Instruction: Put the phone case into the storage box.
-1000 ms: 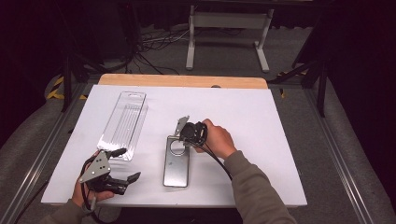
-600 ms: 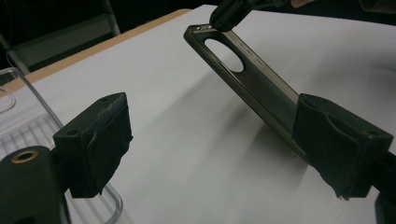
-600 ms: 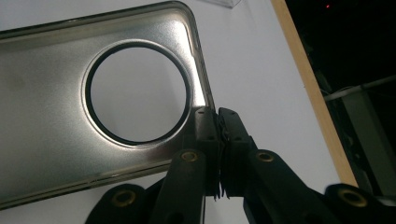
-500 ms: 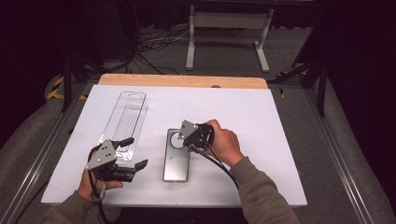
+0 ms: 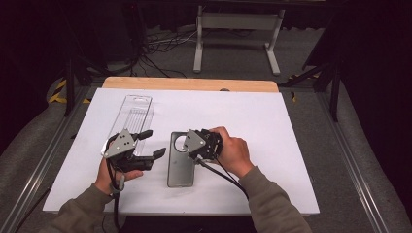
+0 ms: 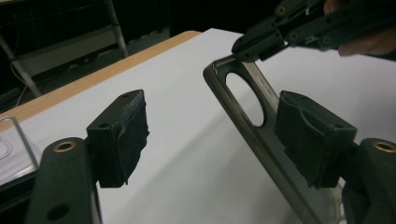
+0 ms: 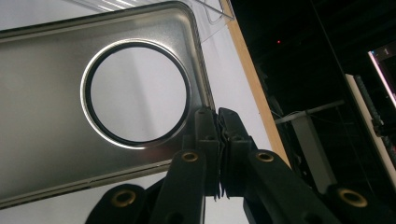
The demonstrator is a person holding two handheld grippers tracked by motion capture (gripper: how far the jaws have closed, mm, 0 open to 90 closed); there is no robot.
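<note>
Phone case (image 5: 181, 165) pinched (top edge) by right hand-held gripper (image 5: 186, 148)

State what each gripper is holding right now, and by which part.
The right gripper is shut on the phone case, pinching its rim at the corner beside the round camera hole. The left gripper holds nothing; its jaws, just closing, stand apart beside the case's edge.

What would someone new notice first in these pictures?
Probably the grey phone case with its round camera hole, lying mid-table on the white table. The right gripper, jaws shut, pinches the case's top edge and tilts that end up. The left gripper hovers beside it, its jaws just closing with nothing between them, near a clear plastic package.
</note>
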